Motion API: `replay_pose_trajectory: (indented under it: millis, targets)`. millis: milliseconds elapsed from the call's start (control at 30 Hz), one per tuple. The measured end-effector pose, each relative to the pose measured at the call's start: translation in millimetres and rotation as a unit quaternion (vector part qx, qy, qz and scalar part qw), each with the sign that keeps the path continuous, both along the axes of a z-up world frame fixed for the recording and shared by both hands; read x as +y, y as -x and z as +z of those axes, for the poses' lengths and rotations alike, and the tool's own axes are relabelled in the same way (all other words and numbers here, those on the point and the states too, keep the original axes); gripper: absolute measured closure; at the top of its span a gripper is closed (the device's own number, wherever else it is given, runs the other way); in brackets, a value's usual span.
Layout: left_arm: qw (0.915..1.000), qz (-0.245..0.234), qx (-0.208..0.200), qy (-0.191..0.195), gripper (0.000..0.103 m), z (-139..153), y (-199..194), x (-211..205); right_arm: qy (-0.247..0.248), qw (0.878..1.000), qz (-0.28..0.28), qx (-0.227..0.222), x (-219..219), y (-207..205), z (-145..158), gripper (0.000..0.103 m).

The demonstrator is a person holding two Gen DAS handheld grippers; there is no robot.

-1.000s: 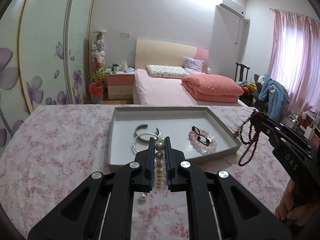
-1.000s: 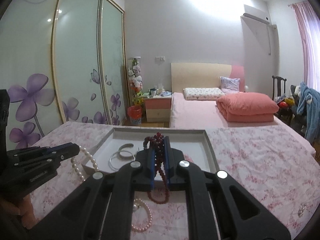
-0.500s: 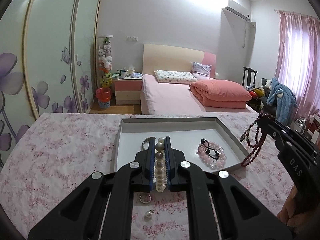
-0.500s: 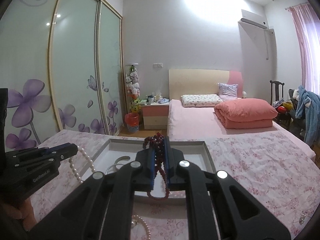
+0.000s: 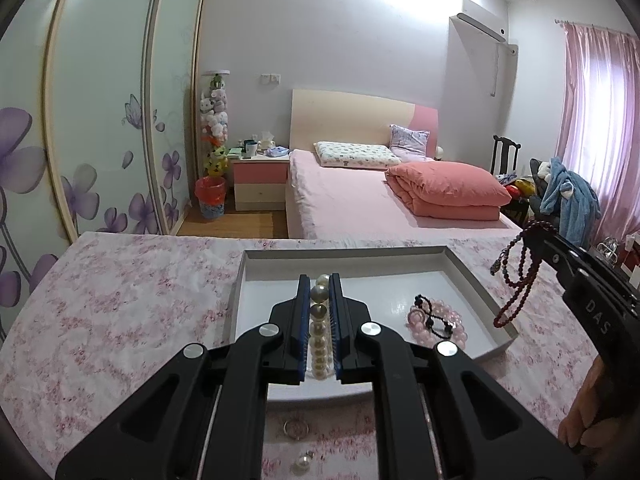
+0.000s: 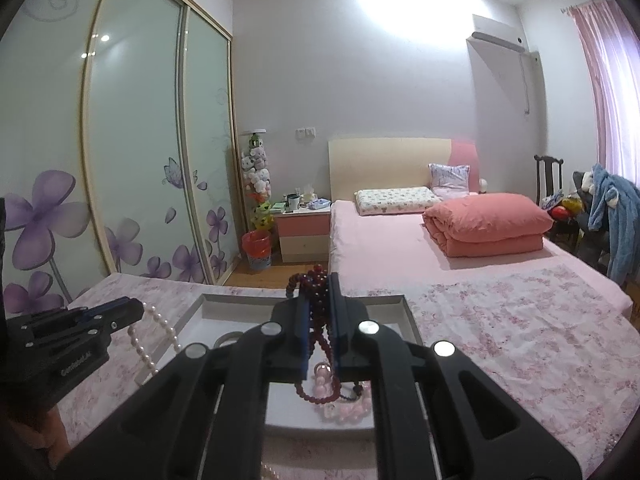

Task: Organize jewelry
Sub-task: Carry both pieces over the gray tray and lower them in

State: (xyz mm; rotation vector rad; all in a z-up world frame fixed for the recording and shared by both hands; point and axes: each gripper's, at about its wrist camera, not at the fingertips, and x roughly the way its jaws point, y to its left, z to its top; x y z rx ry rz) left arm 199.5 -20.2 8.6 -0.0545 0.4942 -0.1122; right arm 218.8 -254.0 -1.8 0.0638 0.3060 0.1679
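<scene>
My left gripper (image 5: 319, 286) is shut on a white pearl necklace (image 5: 319, 332) and holds it above the near part of the grey tray (image 5: 472, 276). My right gripper (image 6: 319, 286) is shut on a dark red bead necklace (image 6: 318, 304), whose loop hangs over the tray (image 6: 408, 312); it also shows at the right in the left wrist view (image 5: 516, 280). A pink bead bracelet (image 5: 438, 320) with a black cord lies in the tray. The pearl strand also hangs from my left gripper in the right wrist view (image 6: 158, 336).
The tray sits on a pink floral tablecloth (image 5: 120, 312). A small ring (image 5: 295, 427) and a pearl earring (image 5: 302, 465) lie on the cloth in front of the tray. A bed (image 5: 360, 200), a nightstand and a wardrobe stand beyond.
Both grippers have risen and come forward over the tray with their necklaces held. The silver bangles in the tray are now hidden behind my left fingers.
</scene>
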Motion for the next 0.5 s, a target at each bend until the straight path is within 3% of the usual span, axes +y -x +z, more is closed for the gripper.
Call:
replay_pose_trajectory:
  millis: [500]
  targets:
    - [0.9989,-0.017,0.040,0.020,0.093,-23,-39,-3,-0.030,0.995,0.008,0.091,-1,-66,-41,0.094]
